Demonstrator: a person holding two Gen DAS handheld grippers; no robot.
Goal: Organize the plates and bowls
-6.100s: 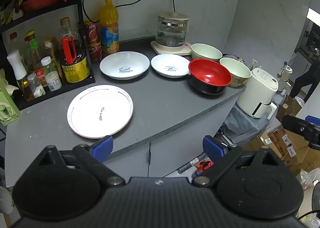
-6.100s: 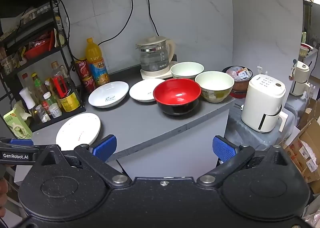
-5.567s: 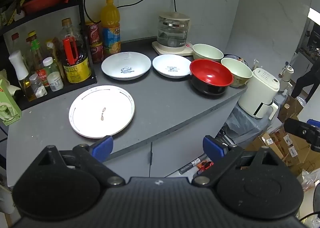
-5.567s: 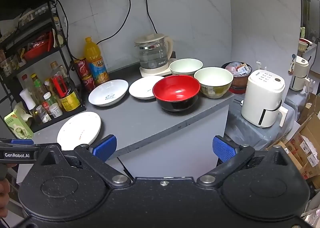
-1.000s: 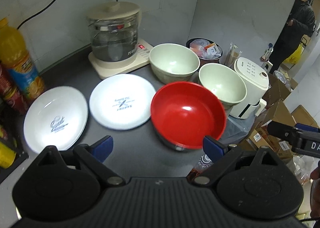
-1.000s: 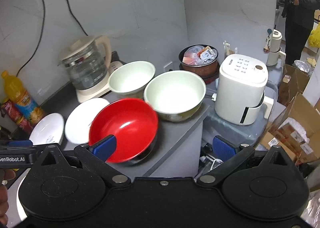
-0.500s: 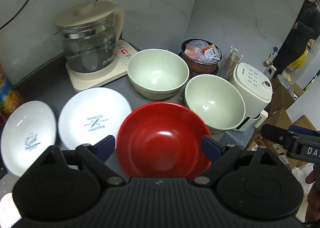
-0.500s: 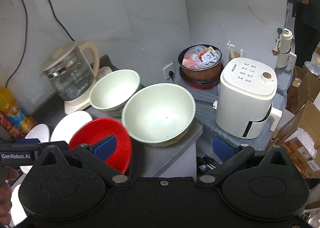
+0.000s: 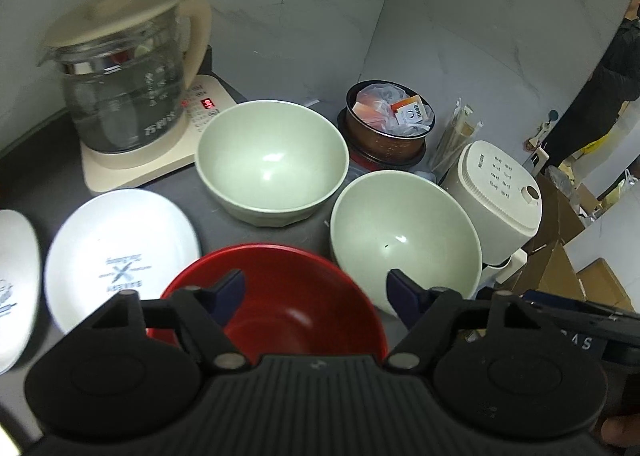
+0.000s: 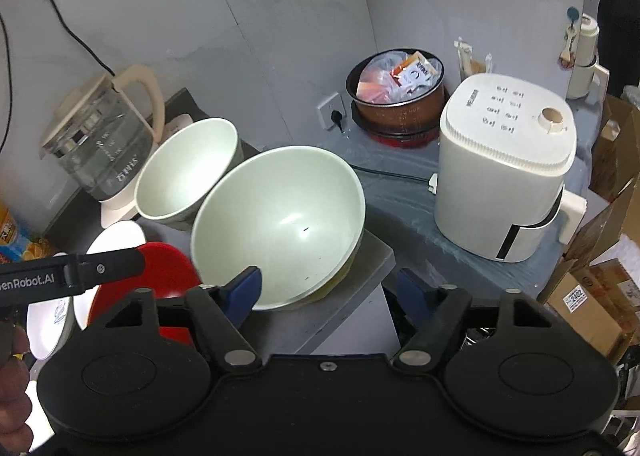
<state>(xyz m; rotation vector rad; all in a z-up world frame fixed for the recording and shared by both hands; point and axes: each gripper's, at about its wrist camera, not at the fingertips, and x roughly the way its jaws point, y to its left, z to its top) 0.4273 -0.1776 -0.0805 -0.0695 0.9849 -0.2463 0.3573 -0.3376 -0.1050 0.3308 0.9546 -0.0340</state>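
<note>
left gripper (image 9: 316, 294): matte black body, ribbed centre panel, two round pivot discs, silver screw heads, dark blue fingertip pads | right gripper (image 10: 328, 288): same black build, smooth speckled housing, blue pads, centre screw | side bar (image 10: 72, 270): black, white lettering "enRobot.AI"

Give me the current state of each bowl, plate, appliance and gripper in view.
Red bowl: upright, empty, under the left gripper.
Near green bowl: upright, empty, at the counter edge.
Far green bowl: upright, empty.
White plate: flat, empty.
Kettle: lid on, display lit.
Left gripper: closing, gripping nothing.
Right gripper: closing, gripping nothing.
</note>
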